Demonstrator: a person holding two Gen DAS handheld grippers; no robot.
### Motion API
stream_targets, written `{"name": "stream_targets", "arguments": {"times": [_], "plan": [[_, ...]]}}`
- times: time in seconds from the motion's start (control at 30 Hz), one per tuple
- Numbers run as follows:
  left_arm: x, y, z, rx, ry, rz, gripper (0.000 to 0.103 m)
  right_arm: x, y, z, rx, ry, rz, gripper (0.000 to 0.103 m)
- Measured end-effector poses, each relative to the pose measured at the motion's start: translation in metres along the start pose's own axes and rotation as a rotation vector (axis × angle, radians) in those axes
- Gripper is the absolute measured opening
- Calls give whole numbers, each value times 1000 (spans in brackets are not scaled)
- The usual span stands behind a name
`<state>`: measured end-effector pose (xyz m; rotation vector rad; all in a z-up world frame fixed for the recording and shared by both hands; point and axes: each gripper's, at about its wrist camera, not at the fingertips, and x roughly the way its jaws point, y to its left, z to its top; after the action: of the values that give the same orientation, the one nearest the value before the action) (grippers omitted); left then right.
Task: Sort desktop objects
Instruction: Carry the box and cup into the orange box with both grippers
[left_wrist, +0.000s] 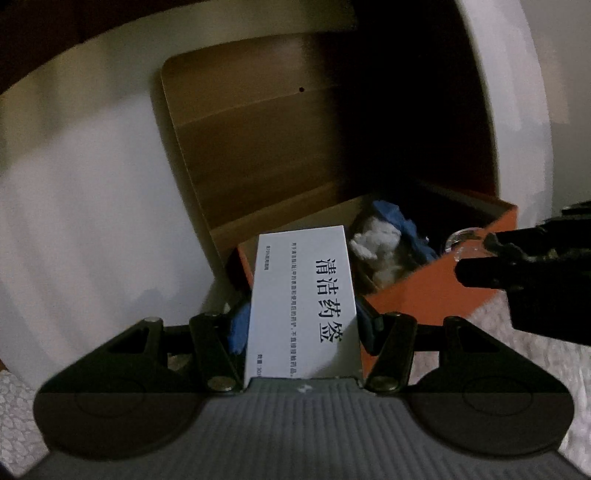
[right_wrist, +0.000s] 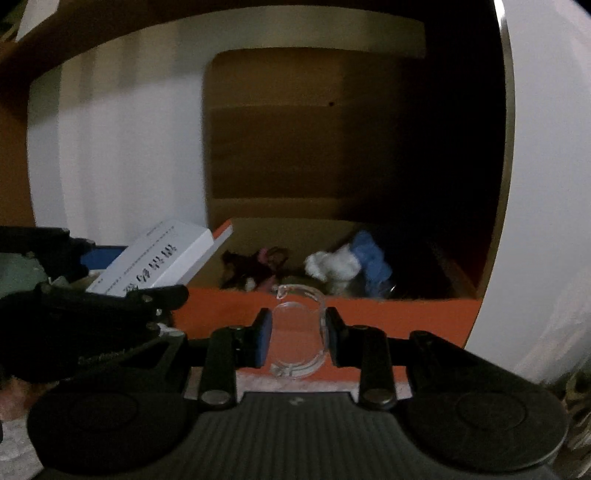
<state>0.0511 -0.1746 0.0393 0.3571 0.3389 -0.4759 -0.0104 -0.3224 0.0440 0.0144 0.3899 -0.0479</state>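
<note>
My left gripper is shut on a white box with black Chinese print, held just before the near left corner of an orange cardboard box. In the right wrist view the same white box hangs at the left of the orange box. My right gripper is shut on a small clear plastic container, just in front of the orange front wall. The clear container also shows at the right of the left wrist view, over the box's rim.
Inside the orange box lie a white fluffy item, a blue item and a dark item with pink. The box's raised brown lid stands behind. A white wall is at the left, a pale textured surface underneath.
</note>
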Motion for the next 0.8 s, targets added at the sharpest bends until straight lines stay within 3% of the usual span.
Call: {"name": "stream_targets", "arguments": {"times": [0.2,0.4,0.6,0.8], "plan": [[24,-7,20,8,-14,53,57,23,-18,22,3,-10,-25,29],[49,-9,33,-32,17,56,57,45,-31,37,2,-7,-47,29],[75,-10,42,-45,10,116,57,66,-39,43,-3,10,-68,29],[103,-8,51,-91,53,132,57,90,-48,48,6,29,-83,29]]}}
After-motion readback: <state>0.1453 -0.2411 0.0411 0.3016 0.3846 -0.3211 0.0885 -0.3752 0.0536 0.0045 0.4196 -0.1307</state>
